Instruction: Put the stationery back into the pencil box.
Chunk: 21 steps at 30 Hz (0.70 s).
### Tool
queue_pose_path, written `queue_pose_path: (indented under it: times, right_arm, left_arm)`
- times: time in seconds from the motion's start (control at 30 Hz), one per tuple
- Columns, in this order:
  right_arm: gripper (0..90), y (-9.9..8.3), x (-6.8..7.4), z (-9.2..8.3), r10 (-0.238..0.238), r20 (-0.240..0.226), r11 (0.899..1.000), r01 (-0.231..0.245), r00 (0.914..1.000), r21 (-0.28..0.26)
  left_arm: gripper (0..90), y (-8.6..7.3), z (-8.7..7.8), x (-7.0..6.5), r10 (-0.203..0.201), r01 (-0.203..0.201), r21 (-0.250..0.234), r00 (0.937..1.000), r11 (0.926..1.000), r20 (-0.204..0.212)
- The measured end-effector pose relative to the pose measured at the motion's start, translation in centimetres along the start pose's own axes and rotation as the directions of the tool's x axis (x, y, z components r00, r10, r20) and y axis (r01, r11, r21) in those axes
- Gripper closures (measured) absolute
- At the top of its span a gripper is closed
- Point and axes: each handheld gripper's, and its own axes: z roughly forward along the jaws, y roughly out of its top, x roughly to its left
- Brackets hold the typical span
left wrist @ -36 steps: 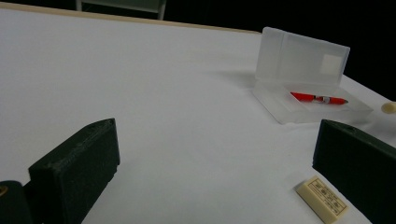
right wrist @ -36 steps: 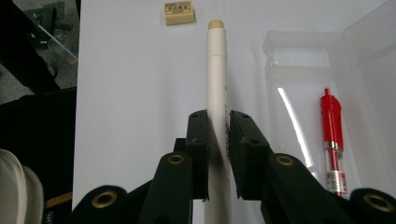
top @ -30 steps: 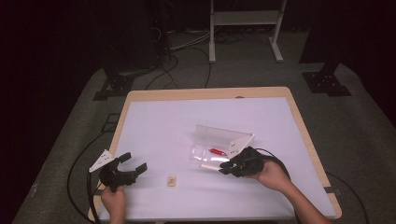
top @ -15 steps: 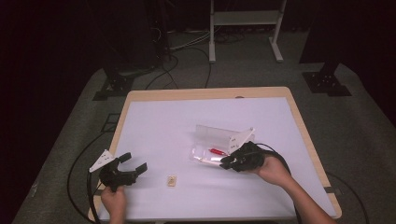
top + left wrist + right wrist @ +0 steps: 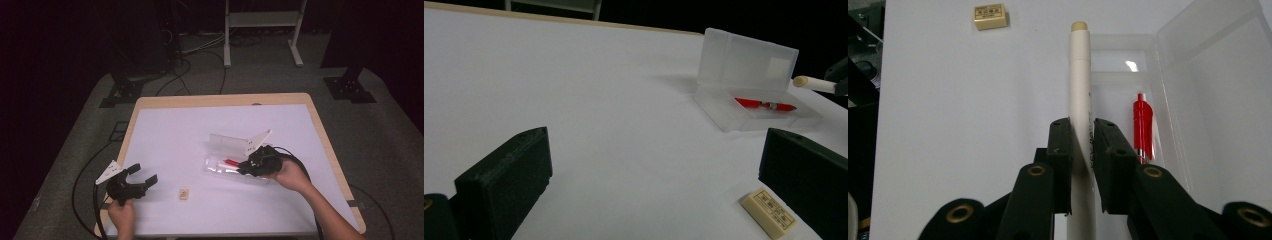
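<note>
Right gripper [image 5: 1082,150] clamped on a cream pen [image 5: 1080,95], long axis running straight out between the jaws, tip over the near edge of the open clear pencil case [image 5: 1208,75]. Red pen [image 5: 1143,127] already lies inside, parallel. Left gripper [image 5: 141,176] idle, jaws apart, well off; eraser [image 5: 184,194] near it. Pen's rear end hidden behind the jaws.

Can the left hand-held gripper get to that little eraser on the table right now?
Probably yes. The left hand-held gripper is open with nothing between its jaws, and the eraser lies just beside it on bare table, with nothing between them.
</note>
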Motion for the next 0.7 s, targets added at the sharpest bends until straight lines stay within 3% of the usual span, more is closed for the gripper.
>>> queue_pose_path:
  times: [0.7]
  right_arm:
    - [77.4,-0.8,-1.8,1.2,0.036,-0.006,0.999,-0.036,0.9993,0.04]
  left_arm:
    - [0.1,0.0,0.0,0.0,-0.001,0.001,0.002,1.0,1.0,-0.001]
